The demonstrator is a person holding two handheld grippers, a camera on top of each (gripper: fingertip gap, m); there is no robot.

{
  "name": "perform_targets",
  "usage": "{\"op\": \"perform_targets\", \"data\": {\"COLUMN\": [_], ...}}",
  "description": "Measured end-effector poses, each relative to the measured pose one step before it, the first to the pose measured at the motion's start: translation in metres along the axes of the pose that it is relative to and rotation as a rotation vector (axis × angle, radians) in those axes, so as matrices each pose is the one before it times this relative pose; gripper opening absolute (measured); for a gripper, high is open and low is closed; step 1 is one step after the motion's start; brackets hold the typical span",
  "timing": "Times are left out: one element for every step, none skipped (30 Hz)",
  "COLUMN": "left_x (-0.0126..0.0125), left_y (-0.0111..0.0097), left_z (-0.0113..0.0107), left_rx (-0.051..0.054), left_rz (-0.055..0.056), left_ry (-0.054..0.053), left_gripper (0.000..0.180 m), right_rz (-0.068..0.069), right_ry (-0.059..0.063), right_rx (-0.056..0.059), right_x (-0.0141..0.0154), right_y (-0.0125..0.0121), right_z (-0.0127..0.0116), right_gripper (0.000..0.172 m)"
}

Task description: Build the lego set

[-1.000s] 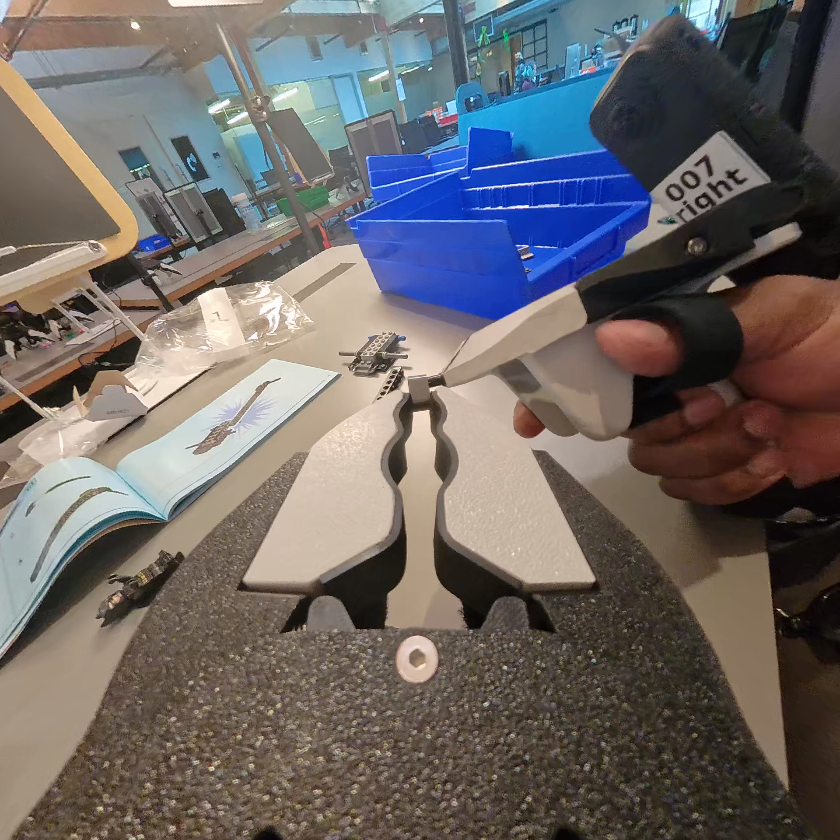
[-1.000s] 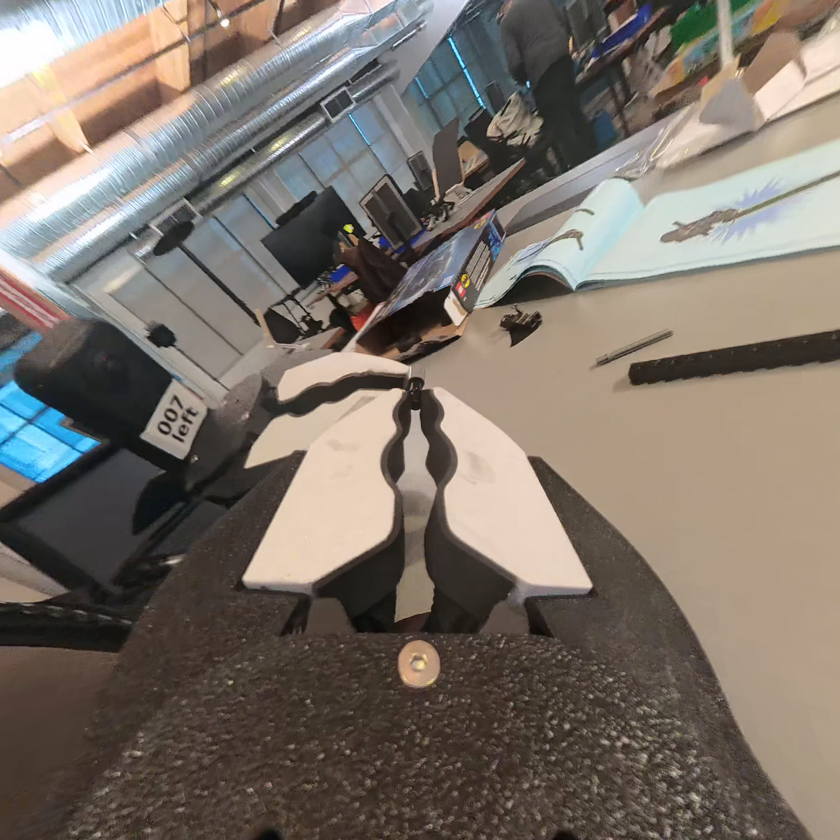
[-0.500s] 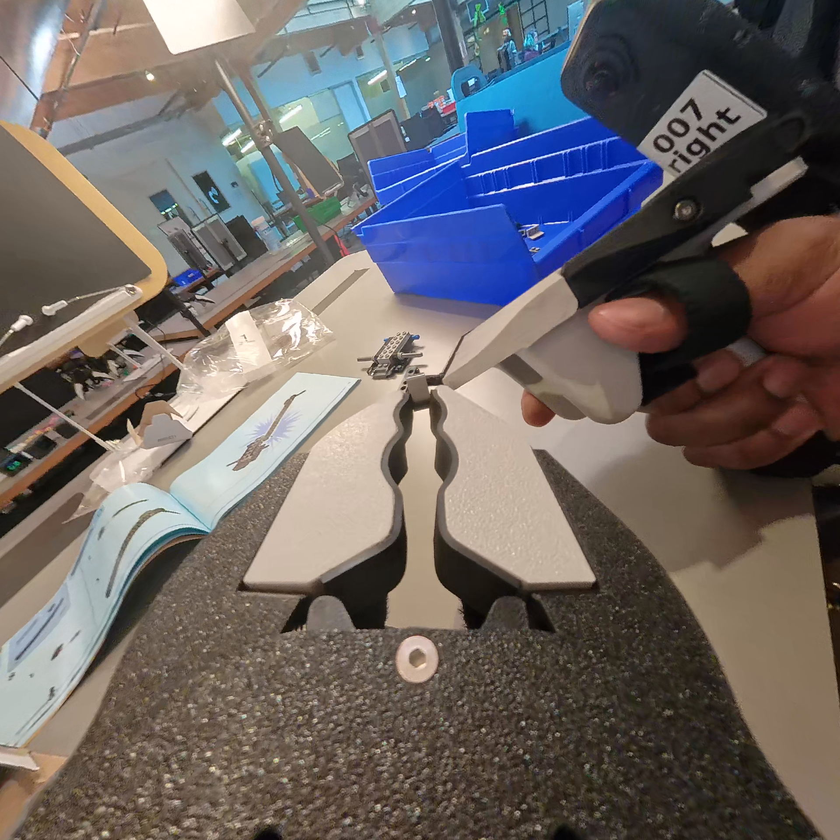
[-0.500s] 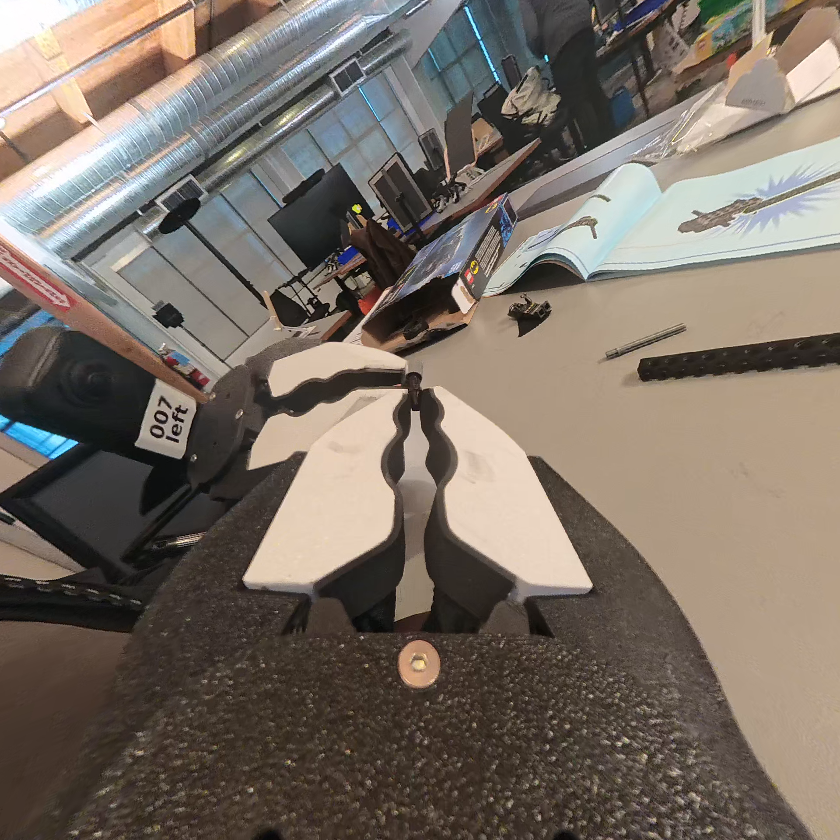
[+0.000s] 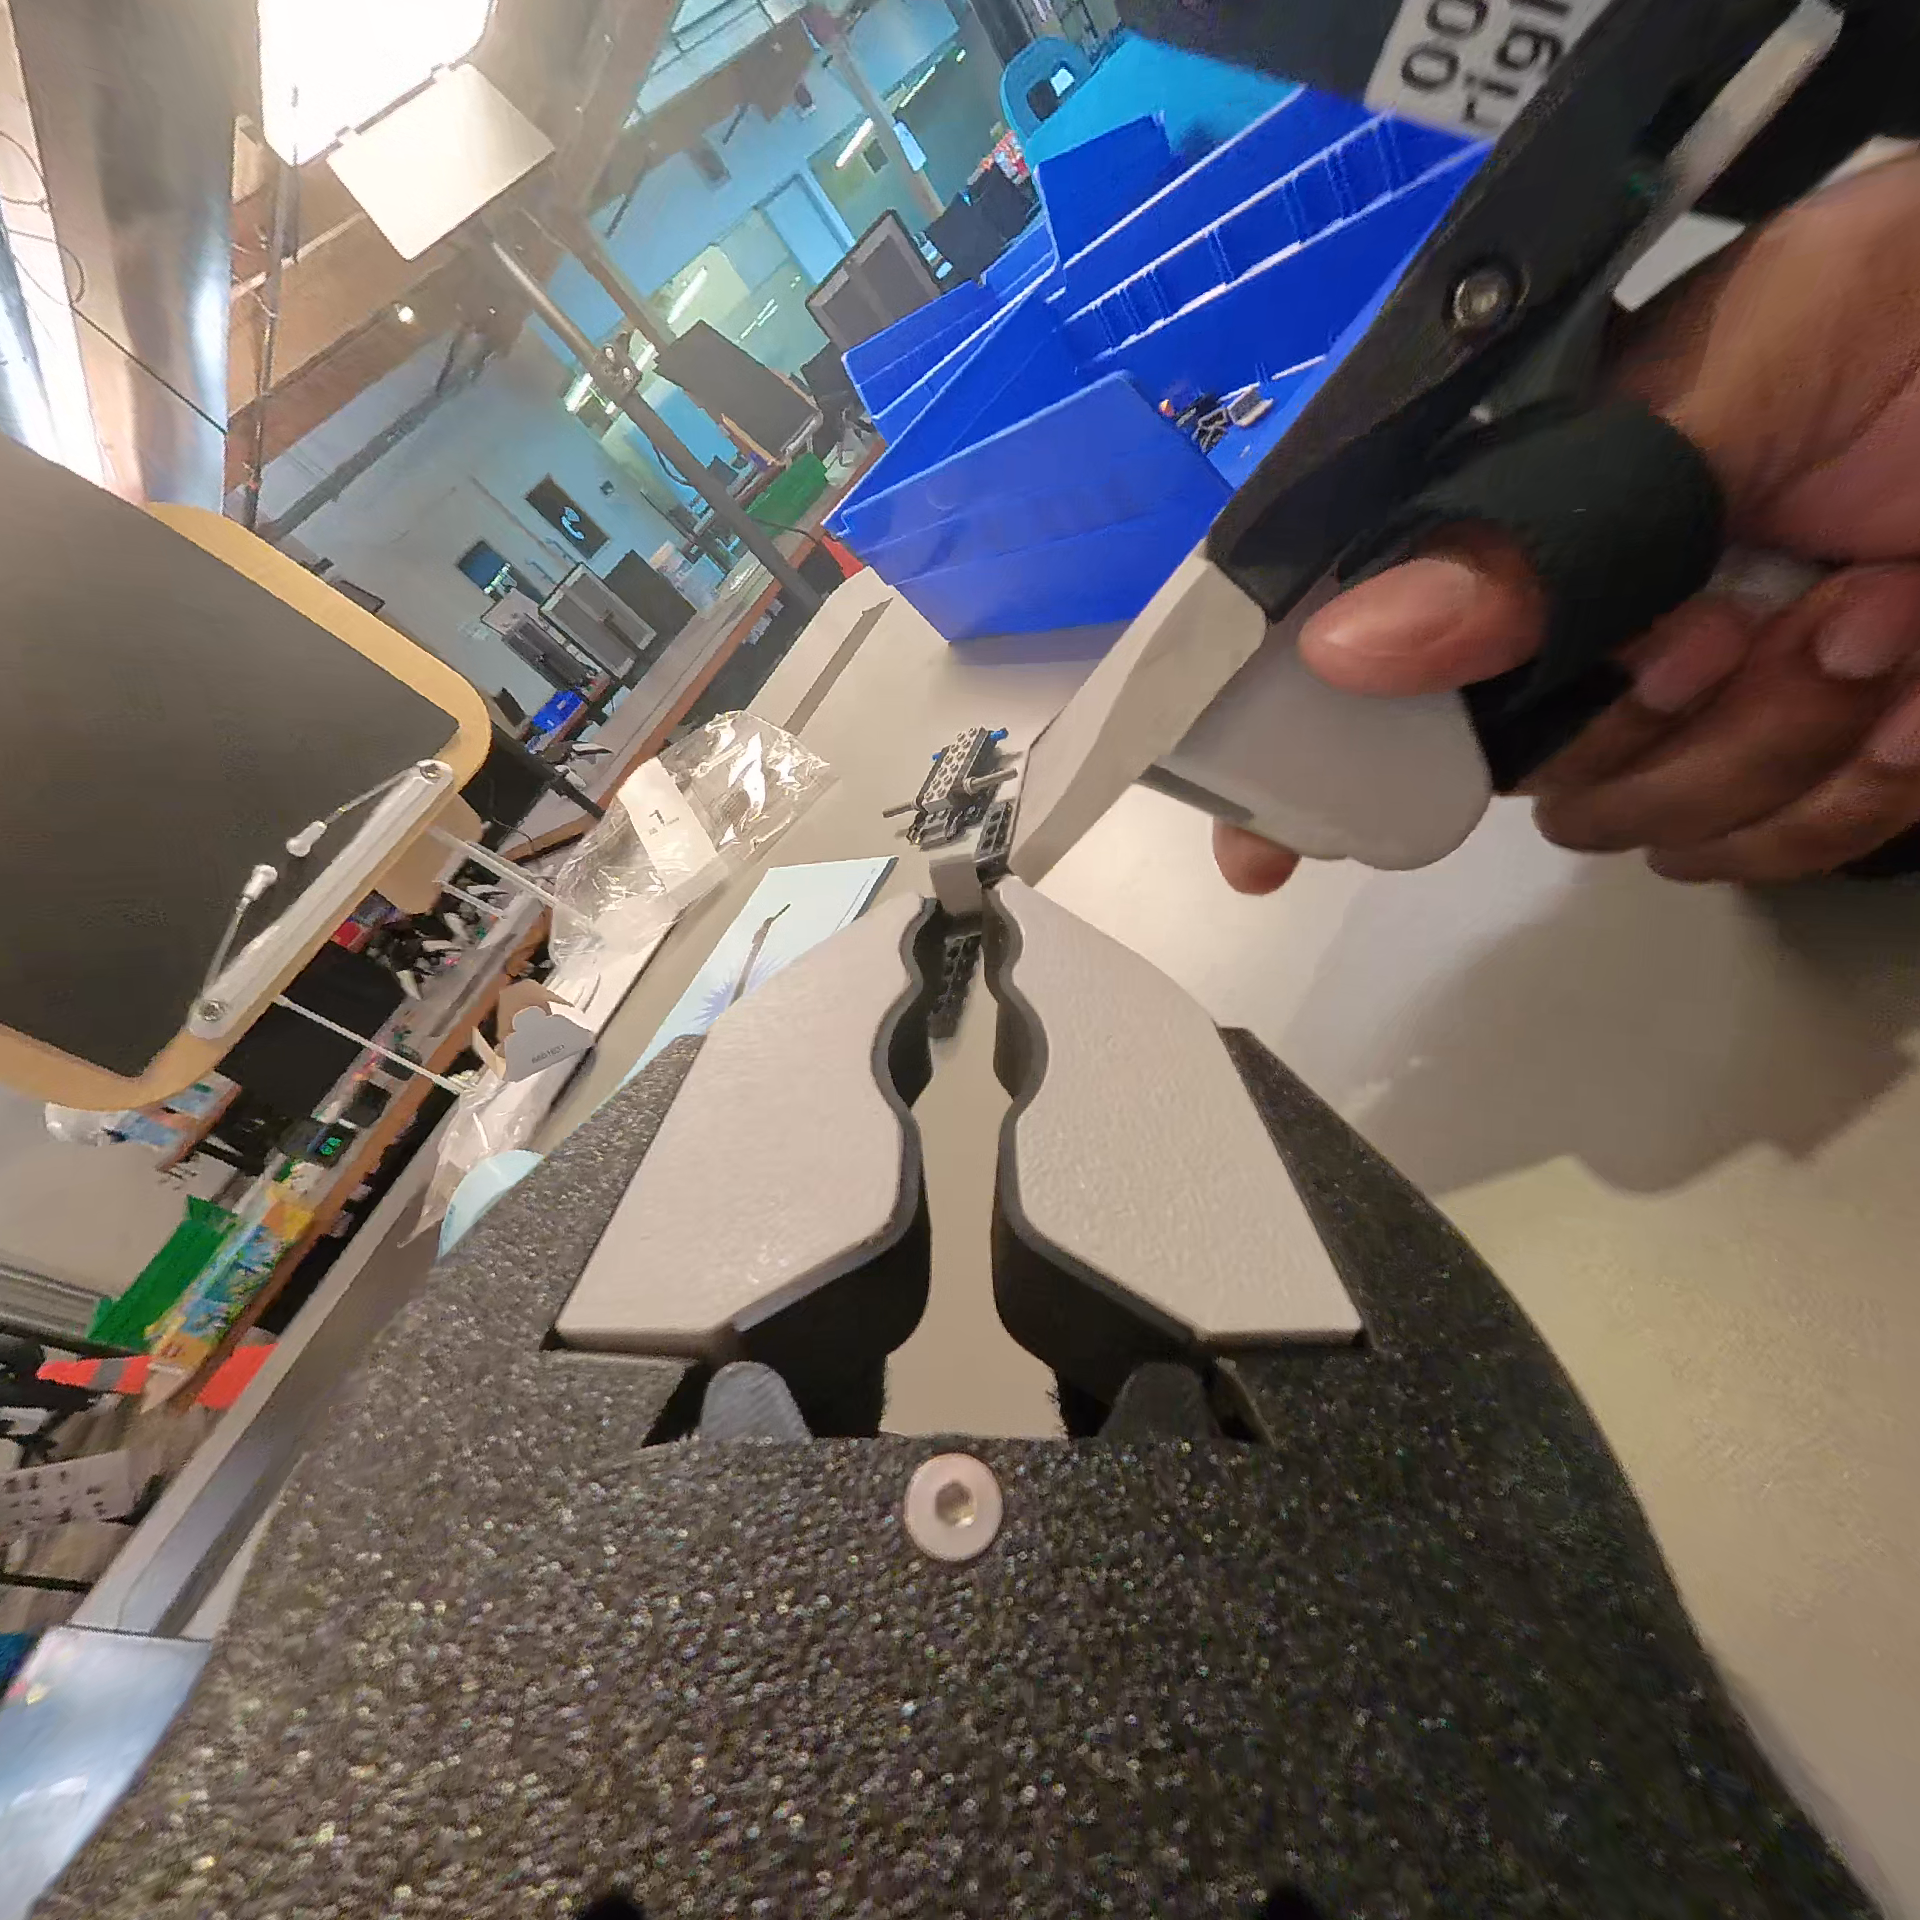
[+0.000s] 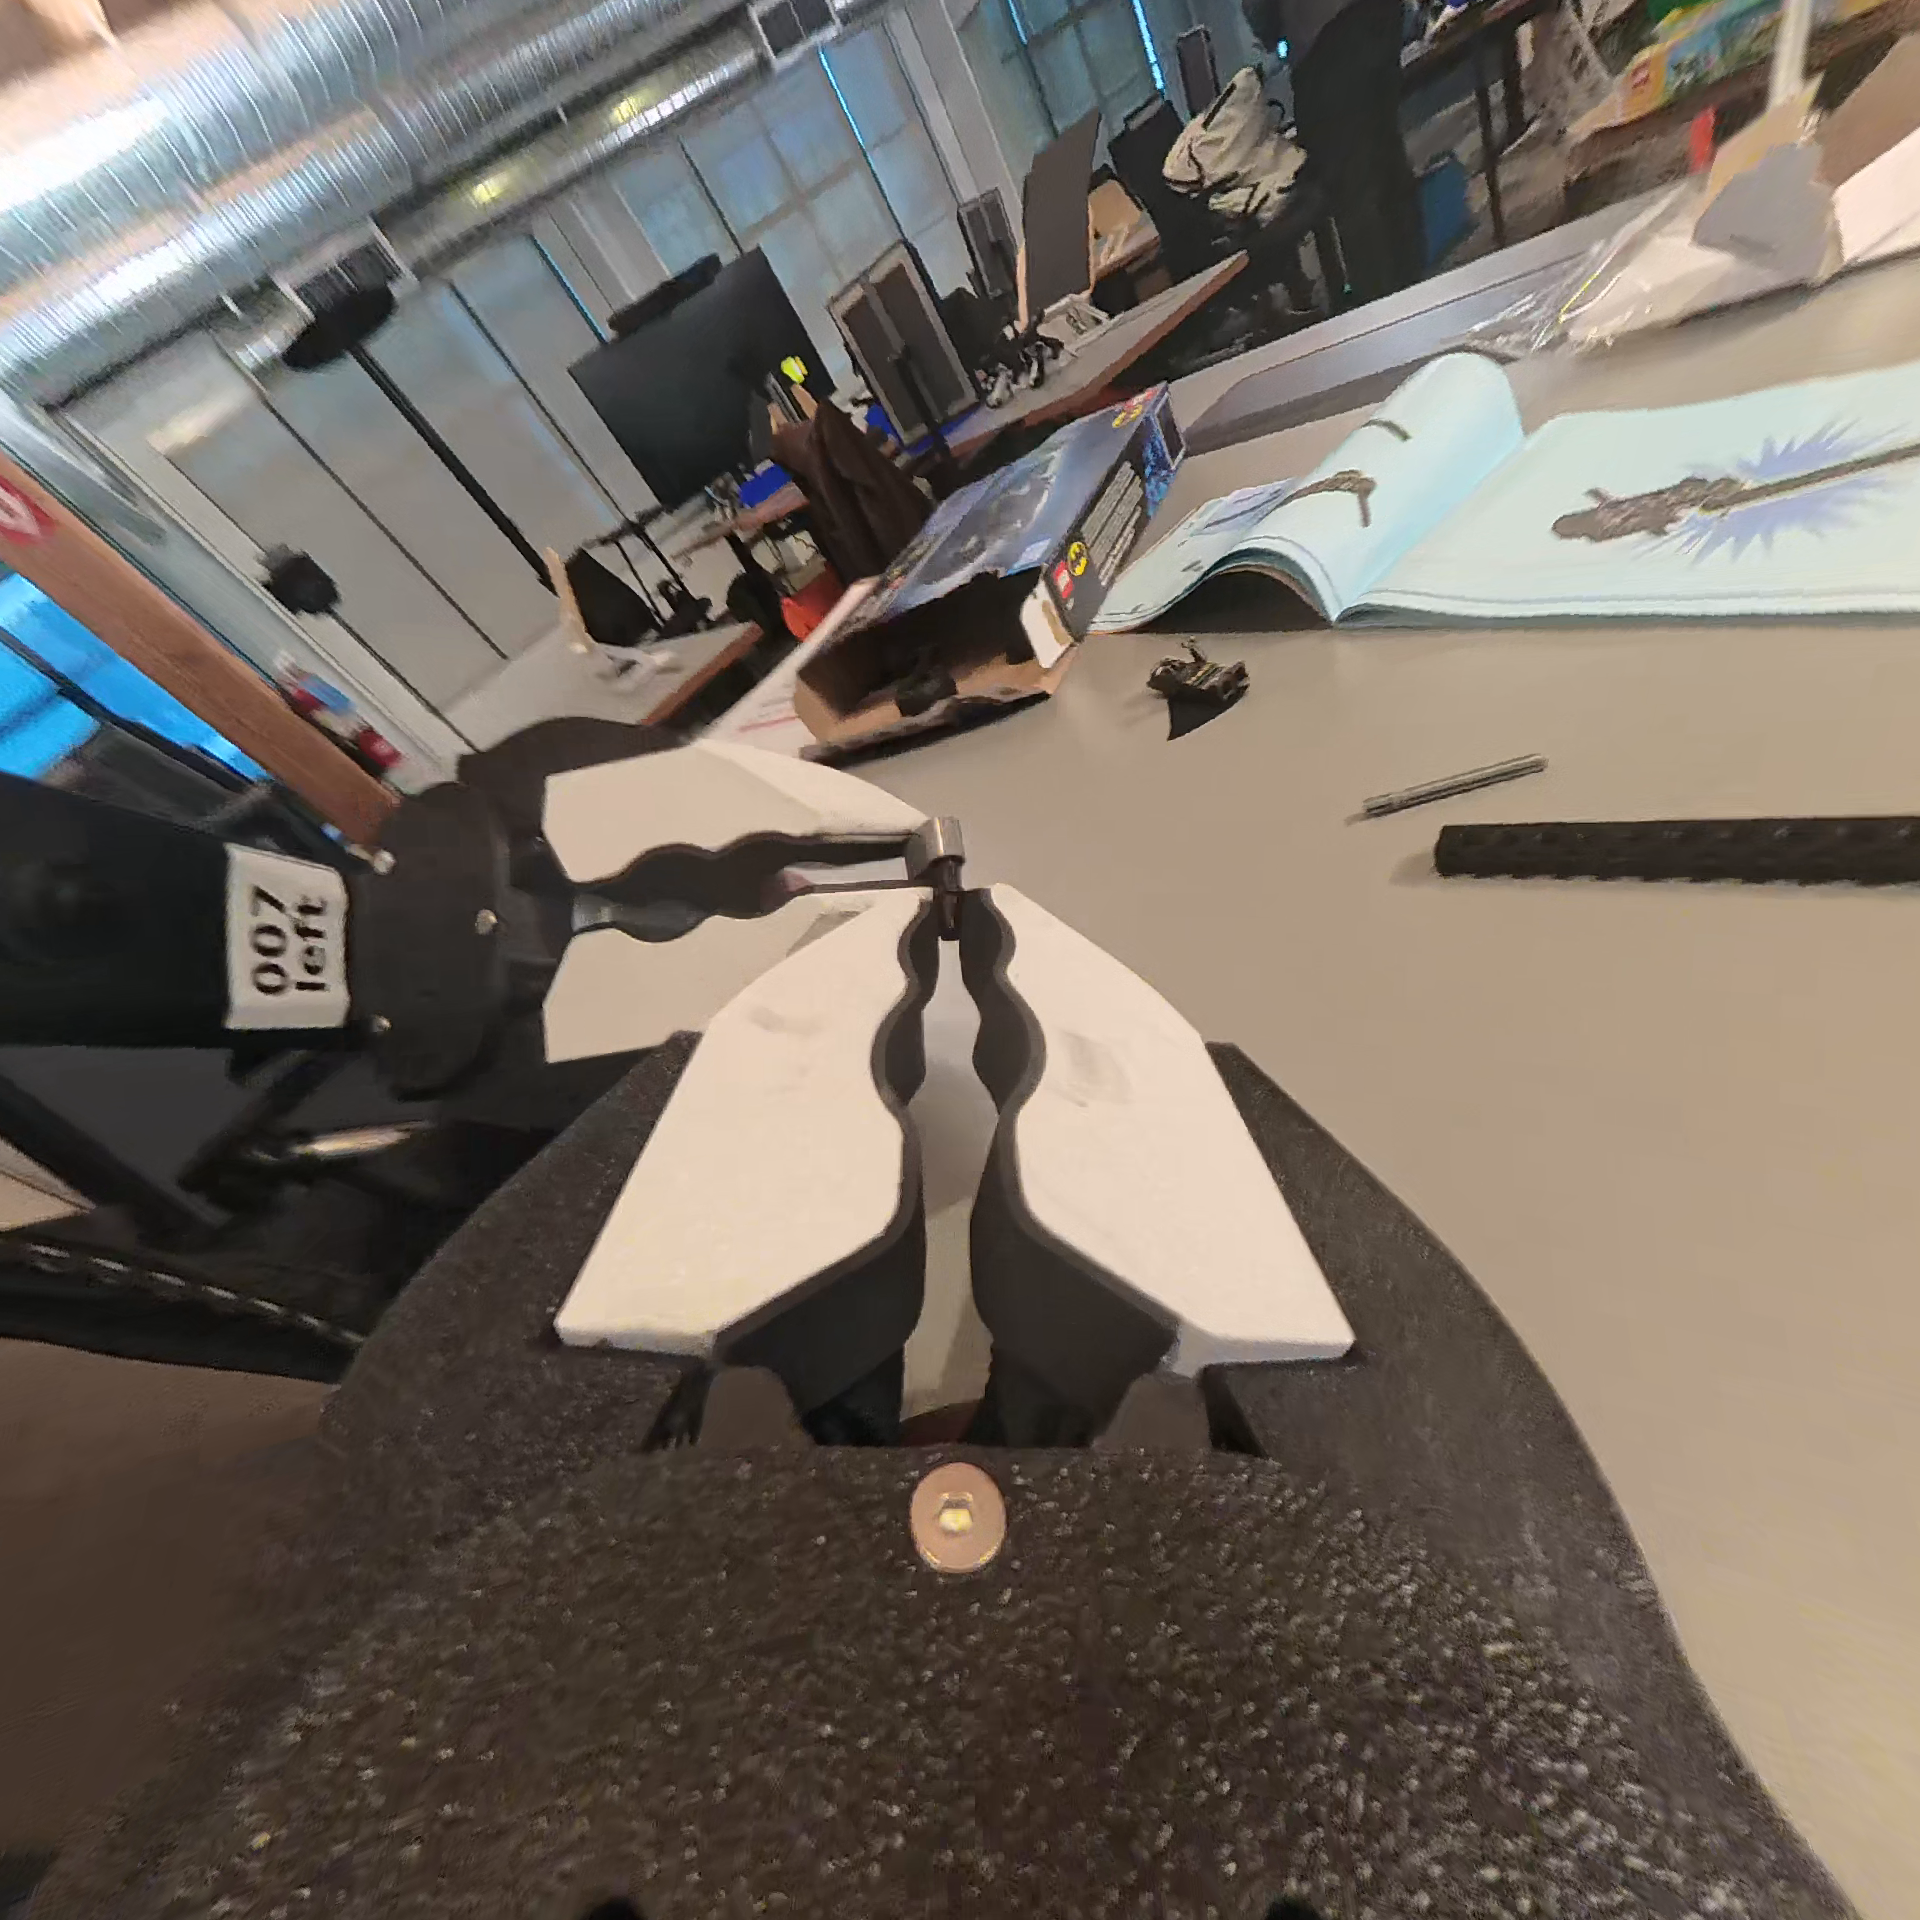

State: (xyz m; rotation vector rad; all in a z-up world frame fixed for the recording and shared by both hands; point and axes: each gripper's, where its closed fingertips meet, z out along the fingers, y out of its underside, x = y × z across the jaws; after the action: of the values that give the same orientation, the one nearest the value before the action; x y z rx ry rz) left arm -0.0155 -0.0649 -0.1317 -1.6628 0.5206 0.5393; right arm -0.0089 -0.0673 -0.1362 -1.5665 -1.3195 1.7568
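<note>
In the left wrist view my left gripper [image 5: 961, 902] is shut on a small grey piece [image 5: 956, 881] that sticks out past its tips. My right gripper [image 5: 1023, 862], held in a hand, comes in from the right and its tip meets that piece. In the right wrist view my right gripper [image 6: 948, 916] is shut on a small black pin [image 6: 948, 912]. The pin goes up into the grey piece [image 6: 940, 840], which the left gripper [image 6: 906, 831] pinches from the left. Both are held above the grey table [image 6: 1455, 1143].
Blue bins [image 5: 1091, 499] stand at the back. A small dark assembly [image 5: 956, 790] and a plastic bag [image 5: 707, 810] lie beyond the tips. An open booklet [image 6: 1558, 520], a cardboard box [image 6: 997, 582], a long black beam [image 6: 1683, 852] and a thin rod [image 6: 1455, 784] lie on the table. My two grippers' fingertips are within a few centimetres of each other. The long black beam [image 6: 1683, 852] is about equally far from each gripper, around 15 cm.
Both grippers have tilted and moved together, tips still joined at the small piece. The right gripper looms larger and higher in the left wrist view. Both grasps look unchanged.
</note>
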Motion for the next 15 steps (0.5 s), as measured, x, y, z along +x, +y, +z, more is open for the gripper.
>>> {"op": "perform_targets", "data": {"left_x": [0.00038,0.00026,0.00003,0.00043,-0.00005,-0.00011,0.00012,0.00041,0.0001,0.00005,0.00012,-0.00009,0.00003,0.00003,0.00029], "left_y": [0.00079,0.00046,0.00031,0.00084,0.00032,-0.00052,-0.00026,0.00001,-0.00071,-0.00068,-0.00025,-0.00035,-0.0004,-0.00022,-0.00014], "left_z": [-0.00041,-0.00031,-0.00041,0.00011,-0.00002,-0.00015,0.00004,0.00008,-0.00026,-0.00011,0.0001,-0.00023,-0.00026,-0.00035,-0.00042], "left_rx": [-0.0024,-0.0036,-0.0006,-0.0038,-0.0019,0.0024,0.002,0.0023,0.0064,0.0047,0.0017,0.0051,0.004,0.0035,0.0025], "left_rz": [0.0222,0.0113,0.0036,0.0053,0.0031,0.0031,-0.0022,-0.0069,-0.0046,-0.0041,-0.0024,-0.0045,-0.0068,-0.0011,0.0005], "left_ry": [-0.0043,-0.0016,0.0,0.0017,-0.0002,-0.0016,0.0008,0.0044,0.0029,0.0028,0.0018,0.0012,0.004,0.0033,0.0045], "left_gripper": [0.007,0.007,0.007,0.007,0.007,0.007,0.007,0.007,0.007,0.007,0.007,0.007,0.007,0.007,0.007], "right_rz": [-0.0387,-0.0295,-0.0236,-0.0205,-0.012,-0.0014,0.0079,0.0164,0.0228,0.0262,0.0224,0.0161,0.0161,0.0164,0.0133], "right_ry": [0.0174,0.0122,0.009,0.0088,0.0049,-0.0019,-0.0071,-0.0124,-0.0185,-0.0188,-0.0139,-0.011,-0.0114,-0.0117,-0.0124], "right_rx": [-0.0106,-0.0065,-0.0045,-0.0035,-0.0005,0.0012,0.0004,-0.0006,-0.0004,0.0,-0.0001,-0.0002,-0.0004,-0.0016,-0.0032], "right_x": [0.00032,-0.00003,-0.00006,0.00012,0.00002,-0.0002,-0.00003,-0.00005,-0.00028,-0.00041,-0.00026,-0.00035,-0.00049,-0.00053,-0.00053], "right_y": [0.00116,0.00076,0.00046,0.00031,-0.00007,-0.00011,-0.0002,-0.00001,-0.00014,-0.00027,-0.00009,-0.00009,0.00006,0.00015,0.00027], "right_z": [0.00027,0.00031,0.00033,0.00026,0.0001,-0.0001,-0.00019,-0.00028,-0.0003,-0.00027,-0.00014,-0.0001,0.00004,0.00002,-0.00008], "right_gripper": [0.004,0.004,0.004,0.004,0.004,0.004,0.004,0.004,0.004,0.004,0.004,0.004,0.004,0.004,0.004]}}
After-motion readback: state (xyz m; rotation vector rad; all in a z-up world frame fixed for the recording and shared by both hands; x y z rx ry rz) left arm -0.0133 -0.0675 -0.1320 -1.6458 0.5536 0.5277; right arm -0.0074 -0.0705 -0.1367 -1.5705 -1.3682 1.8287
